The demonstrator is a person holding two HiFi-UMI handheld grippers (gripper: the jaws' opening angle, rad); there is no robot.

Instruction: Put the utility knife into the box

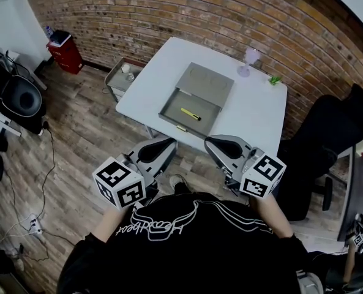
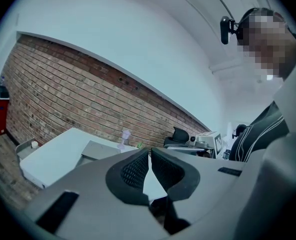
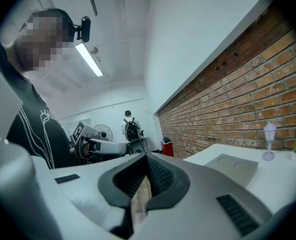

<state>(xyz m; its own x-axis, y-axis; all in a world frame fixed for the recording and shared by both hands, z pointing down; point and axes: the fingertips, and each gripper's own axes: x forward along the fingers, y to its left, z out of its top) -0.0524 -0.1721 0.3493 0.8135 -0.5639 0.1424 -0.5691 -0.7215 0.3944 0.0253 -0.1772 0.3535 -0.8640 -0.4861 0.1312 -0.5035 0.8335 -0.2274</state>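
left hand-held gripper [image 2: 150, 153]: sitting closed, empty | right hand-held gripper [image 3: 147, 158]: sitting closed, empty | utility knife [image 1: 190, 114]: lying in box [image 1: 176, 105], upper centre, details too small to make out

Utility knife [image 1: 190, 114] in box [image 1: 175, 105]; box on table [image 1: 258, 118].

text: white script [image 1: 163, 227] | on: black shirt [image 1: 199, 259] | legibility: upside down, not readable

1. Even, bright indoor light; a ceiling strip lamp [image 3: 89, 59] glows in the right gripper view.
2. Fisheye bending curves the brick wall [image 1: 169, 11]; corners go black.
3. Shadows are soft.
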